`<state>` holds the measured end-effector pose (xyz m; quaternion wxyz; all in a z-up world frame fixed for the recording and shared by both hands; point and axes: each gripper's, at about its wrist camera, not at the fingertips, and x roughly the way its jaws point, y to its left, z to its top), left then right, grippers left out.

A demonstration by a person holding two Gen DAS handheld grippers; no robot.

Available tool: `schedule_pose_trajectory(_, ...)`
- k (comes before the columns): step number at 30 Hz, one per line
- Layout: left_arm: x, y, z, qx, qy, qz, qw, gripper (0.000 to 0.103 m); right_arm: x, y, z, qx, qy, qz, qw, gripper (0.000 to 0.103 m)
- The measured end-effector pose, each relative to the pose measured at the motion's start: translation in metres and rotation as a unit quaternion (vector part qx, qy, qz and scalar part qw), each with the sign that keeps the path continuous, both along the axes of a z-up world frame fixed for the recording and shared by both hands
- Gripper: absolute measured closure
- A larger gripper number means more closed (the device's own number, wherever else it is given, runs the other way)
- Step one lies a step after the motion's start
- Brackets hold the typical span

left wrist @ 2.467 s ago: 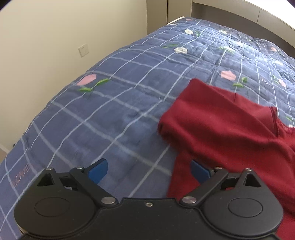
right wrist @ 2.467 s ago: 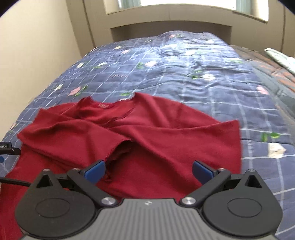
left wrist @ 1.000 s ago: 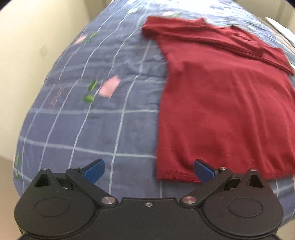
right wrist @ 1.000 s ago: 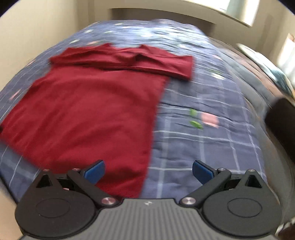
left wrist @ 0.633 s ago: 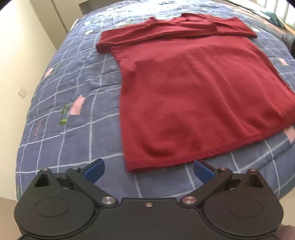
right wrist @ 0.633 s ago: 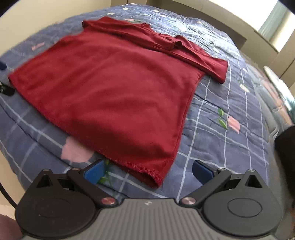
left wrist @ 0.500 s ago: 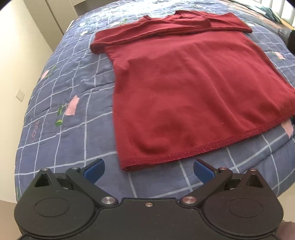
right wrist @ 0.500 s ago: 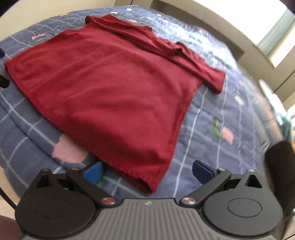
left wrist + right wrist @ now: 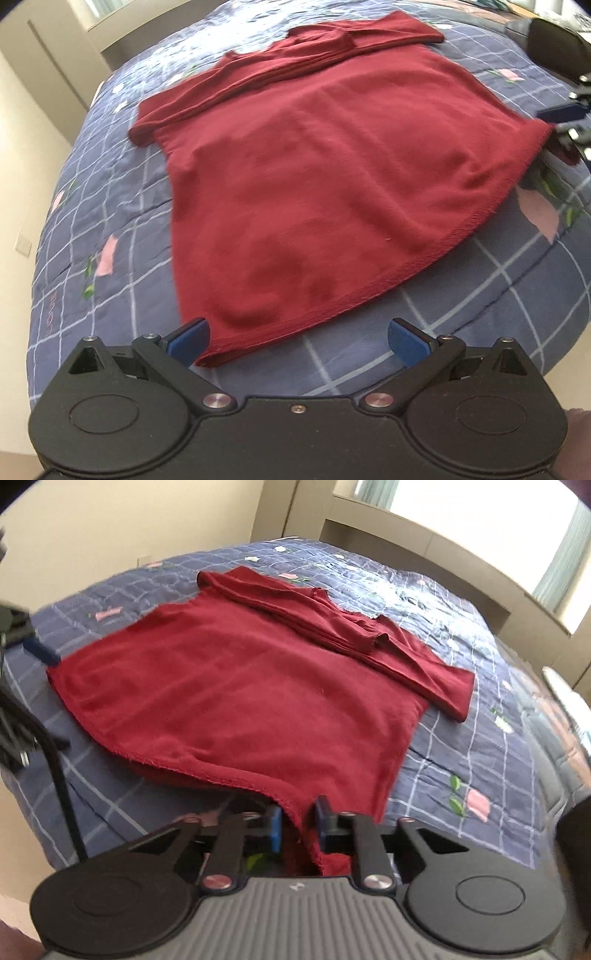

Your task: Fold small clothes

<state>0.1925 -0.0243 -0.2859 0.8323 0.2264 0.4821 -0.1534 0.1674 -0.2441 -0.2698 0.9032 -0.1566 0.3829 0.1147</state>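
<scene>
My left gripper [image 9: 297, 341] hangs with its jaws wide apart, straddling the near left hem corner of the red shirt [image 9: 332, 177]; the left pad [image 9: 188, 338] sits just beside that corner, nothing pinched yet, so I judge this side is next. The shirt lies flat on the blue checked quilt [image 9: 110, 206], sleeves already folded across the far end (hem nearest me). My right gripper [image 9: 297, 829] has just been closing and is clamped on the other hem corner, cloth bunched between its pads, lifting that edge slightly, ready to carry the hem up.
</scene>
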Motion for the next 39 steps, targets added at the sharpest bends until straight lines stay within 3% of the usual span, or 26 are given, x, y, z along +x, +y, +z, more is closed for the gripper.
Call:
schedule_pose_trajectory(6,0.003,-0.017,-0.01,0.011,-0.005,-0.028,0.9995,0.001,0.017,-0.014,0.014,0.058,0.006,-0.036,0.998,0.09)
schedule_pose_trajectory(13,0.013,-0.019,-0.012,0.026,-0.032,-0.028,0.9987,0.003,0.025,-0.022,0.025,0.085,0.003,-0.052,0.995,0.091)
schedule_pose_trajectory(18,0.021,-0.01,-0.01,0.052,-0.059,-0.006,0.9969,0.018,0.025,-0.024,0.025,0.086,0.003,-0.052,0.995,0.091)
schedule_pose_trajectory(22,0.025,0.002,-0.01,0.065,-0.07,0.003,0.9955,0.021,0.025,-0.023,0.023,0.088,0.007,-0.054,0.995,0.091)
schedule_pose_trajectory(25,0.024,0.009,-0.011,0.072,-0.072,0.0,0.9948,0.029,0.023,-0.022,0.021,0.087,0.011,-0.054,0.995,0.091)
schedule_pose_trajectory(28,0.023,0.012,-0.011,0.077,-0.073,0.002,0.9944,0.045,0.022,-0.022,0.019,0.083,0.015,-0.051,0.995,0.091)
schedule_pose_trajectory(31,0.023,0.016,-0.01,0.075,-0.074,0.005,0.9944,0.063,0.022,-0.02,0.016,0.079,0.026,-0.05,0.995,0.092)
schedule_pose_trajectory(33,0.025,0.015,-0.009,0.076,-0.078,0.005,0.994,0.081,0.021,-0.02,0.016,0.079,0.033,-0.052,0.995,0.093)
schedule_pose_trajectory(36,0.023,0.015,-0.004,0.079,-0.087,-0.008,0.993,0.096,0.018,-0.019,0.019,0.075,0.038,-0.049,0.995,0.096)
schedule_pose_trajectory(39,0.024,0.014,0.006,0.079,-0.086,-0.022,0.9929,0.098,0.012,-0.018,0.026,0.066,0.041,-0.044,0.996,0.097)
